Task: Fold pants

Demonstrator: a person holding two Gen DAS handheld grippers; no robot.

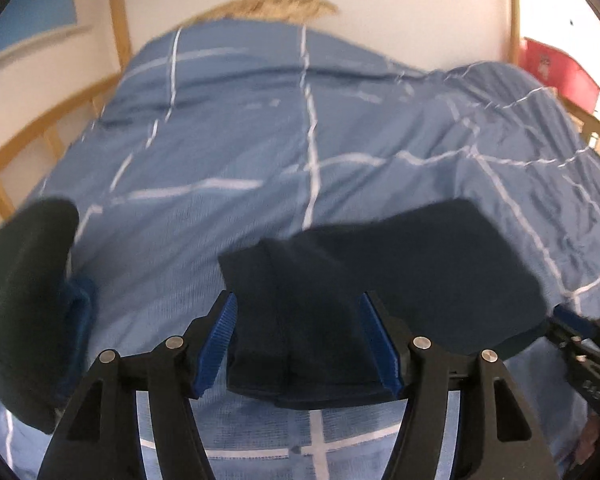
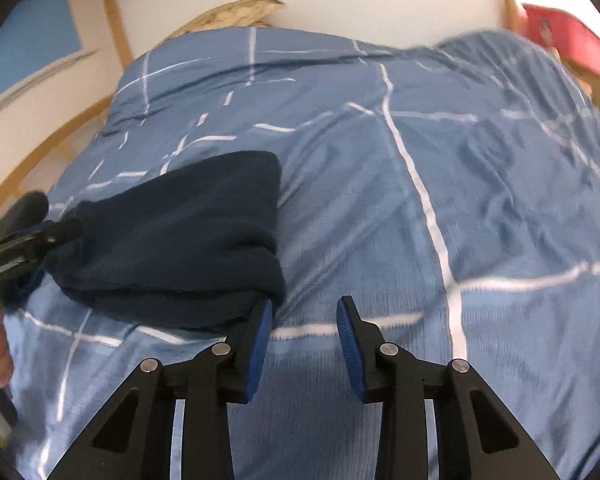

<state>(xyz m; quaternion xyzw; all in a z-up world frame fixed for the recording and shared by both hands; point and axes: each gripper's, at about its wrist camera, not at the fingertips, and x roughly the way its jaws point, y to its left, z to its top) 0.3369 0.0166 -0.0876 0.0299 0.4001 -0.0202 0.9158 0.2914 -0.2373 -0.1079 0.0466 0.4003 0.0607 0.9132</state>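
1. The pants are a dark navy bundle, already doubled into a compact stack, lying on the blue checked duvet. In the left wrist view they sit directly ahead of the left gripper, with one end reaching back between its fingers; in the right wrist view they lie ahead and to the left of the right gripper.
2. The left gripper is spread wide. Cloth fills the gap between its blue pads, but the pads do not look pressed into it, so I judge this a loose straddle, not a grip.
3. The right gripper is released and holds nothing. Its left pad is touching or just beside the near corner of the bundle; blur keeps me from telling which.
4. Handling, as a judgement: the fabric looks soft, thick and fleece-like, light for its bulk, limp, not fragile. It should sag and unroll if lifted by a single layer, and the ribbed pads ought to hold it without slipping.
5. Where to take hold: pinch through all layers at a folded edge, near a corner, one gripper at each end, so the stack stays together.
6. The duvet beneath is soft and wrinkled, so a low pinch could catch bedding along with the pants.
7. Another dark cloth lies to the far left of the left gripper; what it is cannot be told.
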